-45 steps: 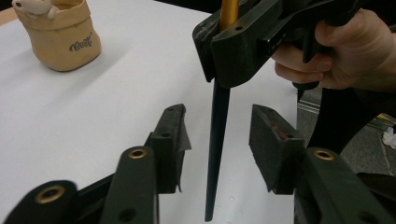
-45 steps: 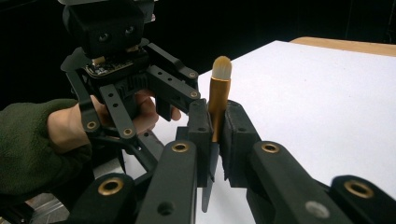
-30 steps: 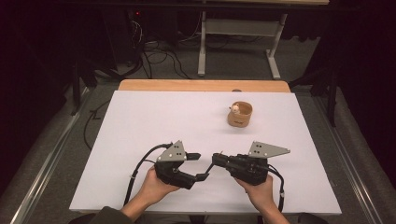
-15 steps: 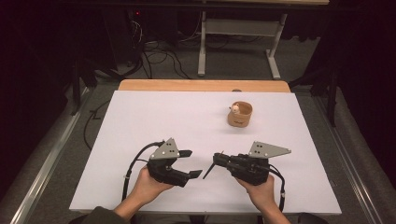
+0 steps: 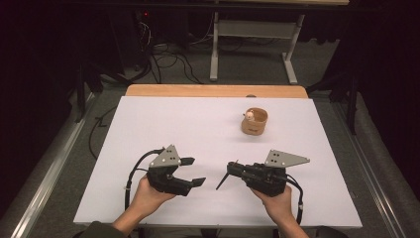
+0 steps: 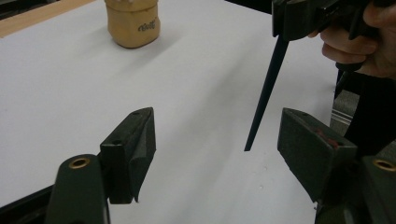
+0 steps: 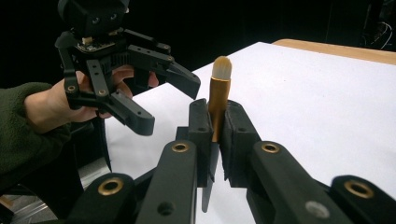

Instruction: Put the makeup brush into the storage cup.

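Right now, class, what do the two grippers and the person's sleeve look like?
Both the left gripper and the right gripper are black, each with a grey three-cornered plate on top, brass-coloured pivot rings and a trailing black cable. The jaws are blocky black pads. The person wears a dark green sleeve.

Open table (image 5: 198, 124) all round; only the cup (image 5: 254, 122) stands far right.

Lighting, high view: my white table (image 5: 198, 129) evenly bright, lit from above; floor and surroundings from 9 through 12 to 3 o'clock fall into near-black. Shadows: soft, short. No glare. Left gripper view: my jaws at 6 o'clock are soft, out of focus; the tan cup (image 6: 133, 23) at 11 o'clock is mildly soft, with a diffuse shadow. Right gripper view: black background at 12 o'clock, near linkages blurred, brush (image 7: 219, 88) fairly sharp.
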The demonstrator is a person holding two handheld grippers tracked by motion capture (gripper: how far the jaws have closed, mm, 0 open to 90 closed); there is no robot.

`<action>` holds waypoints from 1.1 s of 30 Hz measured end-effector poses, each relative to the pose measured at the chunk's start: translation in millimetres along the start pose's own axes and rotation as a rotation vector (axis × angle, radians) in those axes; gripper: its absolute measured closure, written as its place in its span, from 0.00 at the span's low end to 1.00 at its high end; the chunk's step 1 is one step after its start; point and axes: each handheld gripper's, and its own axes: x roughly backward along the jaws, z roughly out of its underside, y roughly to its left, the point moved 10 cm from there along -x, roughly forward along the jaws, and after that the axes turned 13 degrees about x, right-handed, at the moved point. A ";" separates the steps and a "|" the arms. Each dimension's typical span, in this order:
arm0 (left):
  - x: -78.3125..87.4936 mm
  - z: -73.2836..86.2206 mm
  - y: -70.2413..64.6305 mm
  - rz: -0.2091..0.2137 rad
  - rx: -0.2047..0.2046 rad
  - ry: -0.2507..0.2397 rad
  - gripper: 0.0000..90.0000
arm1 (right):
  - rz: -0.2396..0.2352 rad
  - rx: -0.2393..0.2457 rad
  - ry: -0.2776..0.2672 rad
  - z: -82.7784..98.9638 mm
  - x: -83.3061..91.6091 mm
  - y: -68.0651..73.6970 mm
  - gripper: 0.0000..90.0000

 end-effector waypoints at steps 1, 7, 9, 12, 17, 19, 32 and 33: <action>1.9 -0.3 1.5 -0.004 0.003 -0.004 0.32 | 0.000 0.000 0.001 0.1 0.0 0.0 0.95; 14.8 -1.1 13.2 -0.036 0.022 -0.036 0.32 | 0.001 -0.002 0.003 0.3 -0.1 0.0 0.95; 19.6 -1.1 17.9 -0.047 0.031 -0.049 0.32 | 0.001 0.000 0.003 0.4 -0.2 -0.2 0.95; 26.0 -0.6 25.3 -0.069 0.048 -0.065 0.32 | 0.001 0.000 0.004 0.6 -0.6 -0.1 0.95; 36.9 1.6 40.5 -0.096 0.095 -0.100 0.32 | 0.003 -0.002 0.006 0.8 -0.5 -0.6 0.95; 40.0 3.1 45.3 -0.106 0.109 -0.106 0.32 | 0.004 -0.005 0.007 1.0 -0.5 -0.8 0.95; 53.1 11.5 66.3 -0.143 0.161 -0.163 0.32 | 0.015 -0.004 0.012 2.1 1.5 -4.5 0.95; 53.4 11.9 67.3 -0.146 0.163 -0.169 0.32 | 0.016 -0.003 0.011 2.1 1.7 -4.9 0.95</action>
